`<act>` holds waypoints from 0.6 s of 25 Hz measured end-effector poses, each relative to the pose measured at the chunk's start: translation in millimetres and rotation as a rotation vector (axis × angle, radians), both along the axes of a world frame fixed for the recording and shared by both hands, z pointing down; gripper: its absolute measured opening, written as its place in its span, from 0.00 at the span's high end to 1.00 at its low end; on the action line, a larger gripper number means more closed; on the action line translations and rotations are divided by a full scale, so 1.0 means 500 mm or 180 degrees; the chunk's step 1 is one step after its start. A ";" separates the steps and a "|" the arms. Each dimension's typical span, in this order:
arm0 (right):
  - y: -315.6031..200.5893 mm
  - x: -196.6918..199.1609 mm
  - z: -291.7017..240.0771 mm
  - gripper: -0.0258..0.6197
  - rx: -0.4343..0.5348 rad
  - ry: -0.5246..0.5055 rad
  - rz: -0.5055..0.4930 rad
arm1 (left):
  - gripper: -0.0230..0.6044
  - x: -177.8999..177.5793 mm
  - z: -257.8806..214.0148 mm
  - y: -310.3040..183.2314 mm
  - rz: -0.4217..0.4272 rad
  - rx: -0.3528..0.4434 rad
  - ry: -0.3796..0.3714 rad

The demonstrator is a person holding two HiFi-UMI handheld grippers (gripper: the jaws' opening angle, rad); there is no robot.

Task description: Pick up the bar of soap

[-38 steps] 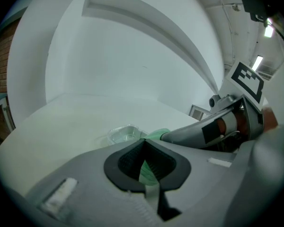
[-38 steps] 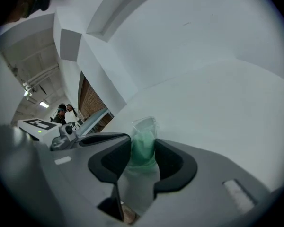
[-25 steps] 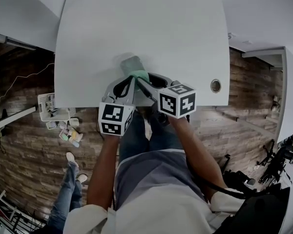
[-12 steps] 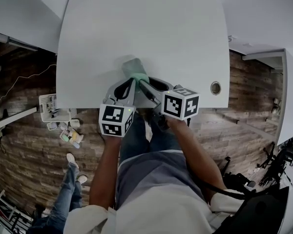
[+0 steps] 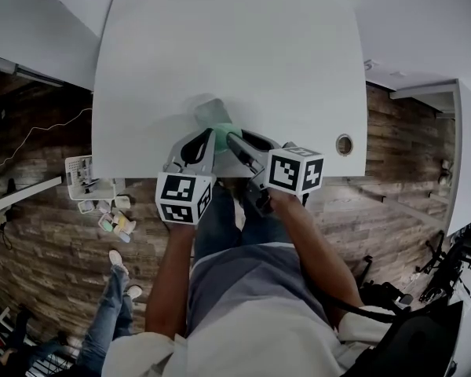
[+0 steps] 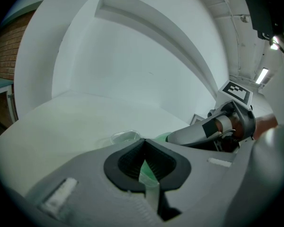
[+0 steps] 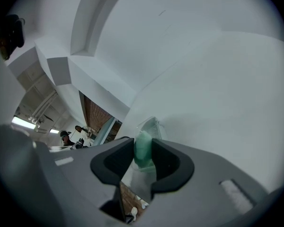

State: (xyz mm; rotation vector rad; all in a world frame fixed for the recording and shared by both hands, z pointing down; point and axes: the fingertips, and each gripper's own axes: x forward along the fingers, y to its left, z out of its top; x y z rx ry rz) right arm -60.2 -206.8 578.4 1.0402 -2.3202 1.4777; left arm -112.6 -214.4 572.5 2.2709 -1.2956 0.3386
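A green bar of soap [image 5: 222, 131] sits at the near end of a clear plastic case [image 5: 211, 109] on the white table [image 5: 220, 38], close to its front edge. In the right gripper view my right gripper [image 7: 143, 159] has both pads against the soap [image 7: 143, 149], with the case [image 7: 149, 125] just beyond. My left gripper [image 6: 145, 167] is shut on a thin clear flap of the case [image 6: 123, 136]; the soap [image 6: 162, 137] shows behind it. In the head view the left gripper [image 5: 205, 140] and the right gripper [image 5: 231, 139] meet at the soap.
A round cable hole [image 5: 345, 144] pierces the table at the right. Below the front edge are a wood-look floor, a white basket [image 5: 82, 175] at the left, and another person's legs [image 5: 114, 289]. The right gripper's finger [image 6: 199, 134] crosses the left gripper view.
Both marker cubes have drifted a little toward me and apart, the right one rightward. The soap and case stay where they were.
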 end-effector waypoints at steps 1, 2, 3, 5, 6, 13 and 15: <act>0.001 0.001 -0.003 0.77 0.0007 -0.0004 -0.0004 | 0.96 0.000 -0.004 0.001 -0.0011 0.0004 0.0003; 0.002 0.003 -0.006 0.77 0.0013 -0.0010 -0.0007 | 0.96 0.000 -0.008 0.002 -0.0021 0.0009 0.0006; 0.002 0.005 -0.010 0.77 0.0021 -0.0020 -0.0009 | 0.96 0.002 -0.012 0.003 -0.0028 0.0014 0.0009; 0.002 0.009 -0.019 0.77 0.0045 -0.0042 -0.0013 | 0.96 0.006 -0.018 0.005 -0.0030 0.0024 0.0010; 0.001 0.011 -0.024 0.77 0.0061 -0.0050 -0.0016 | 0.96 0.008 -0.021 0.007 -0.0030 0.0028 0.0009; 0.000 0.025 -0.064 0.77 0.0198 -0.0087 -0.0064 | 0.96 0.013 -0.045 0.018 -0.0088 0.0042 0.0036; -0.002 0.028 -0.074 0.77 0.0230 -0.0100 -0.0075 | 0.96 0.016 -0.052 0.016 -0.0088 0.0056 0.0021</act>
